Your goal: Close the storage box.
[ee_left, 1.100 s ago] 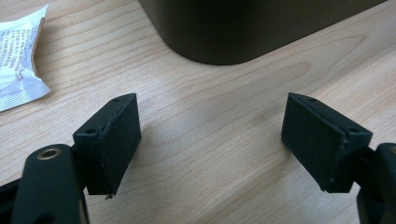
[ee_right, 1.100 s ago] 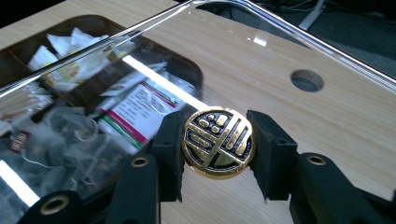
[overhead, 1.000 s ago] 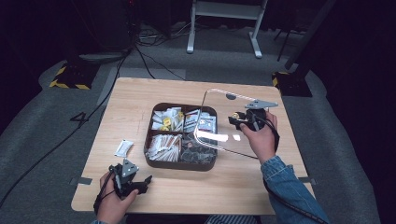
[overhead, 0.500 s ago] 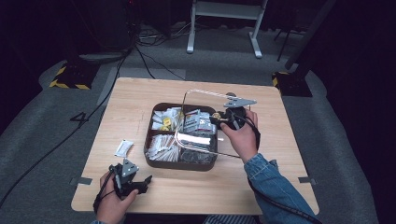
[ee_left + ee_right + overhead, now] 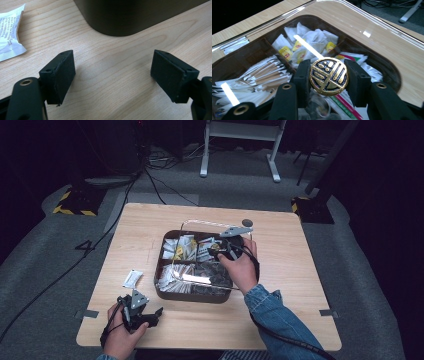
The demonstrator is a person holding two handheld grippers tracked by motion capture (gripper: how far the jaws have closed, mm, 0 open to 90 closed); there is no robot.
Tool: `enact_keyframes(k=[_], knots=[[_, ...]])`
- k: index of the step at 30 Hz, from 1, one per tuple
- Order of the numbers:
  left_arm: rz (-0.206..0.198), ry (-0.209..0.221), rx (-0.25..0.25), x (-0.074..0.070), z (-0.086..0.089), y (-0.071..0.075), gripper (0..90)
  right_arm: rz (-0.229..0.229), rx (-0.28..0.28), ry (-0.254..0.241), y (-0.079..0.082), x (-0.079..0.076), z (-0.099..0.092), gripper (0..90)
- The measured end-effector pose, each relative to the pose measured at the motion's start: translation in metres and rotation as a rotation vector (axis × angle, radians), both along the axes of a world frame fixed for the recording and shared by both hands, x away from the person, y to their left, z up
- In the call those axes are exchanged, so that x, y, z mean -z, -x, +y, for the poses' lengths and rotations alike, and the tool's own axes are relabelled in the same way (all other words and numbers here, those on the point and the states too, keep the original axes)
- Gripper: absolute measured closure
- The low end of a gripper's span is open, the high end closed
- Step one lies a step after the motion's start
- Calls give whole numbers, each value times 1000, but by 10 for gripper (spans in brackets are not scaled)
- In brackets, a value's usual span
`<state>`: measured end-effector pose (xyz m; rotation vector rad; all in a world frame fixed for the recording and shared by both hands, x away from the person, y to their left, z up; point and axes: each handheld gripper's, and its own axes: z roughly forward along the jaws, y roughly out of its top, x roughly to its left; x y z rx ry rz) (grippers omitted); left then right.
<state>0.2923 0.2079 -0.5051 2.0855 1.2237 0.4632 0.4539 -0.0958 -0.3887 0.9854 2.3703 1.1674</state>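
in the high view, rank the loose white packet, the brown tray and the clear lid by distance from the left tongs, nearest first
1. loose white packet, just ahead of the left tongs, on the table.
2. brown tray, ahead and to the right.
3. clear lid, over the tray, held by the right tongs.

Your left gripper view cuts the dark tray [image 5: 140, 15] off at the top edge and the white packet [image 5: 10, 32] at the left. In the right gripper view, the gold knob [image 5: 329, 76] hides the packets behind it, and their print is unreadable.
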Motion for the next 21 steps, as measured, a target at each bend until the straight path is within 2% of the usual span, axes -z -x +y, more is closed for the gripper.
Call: enact_keyframes(k=[8, 21], knots=[[0, 0, 0, 0, 0, 0, 203, 10, -22, 9, -1, 11, 23, 589], [0, 0, 0, 0, 0, 0, 203, 18, -42, 32, -1, 30, 45, 589]])
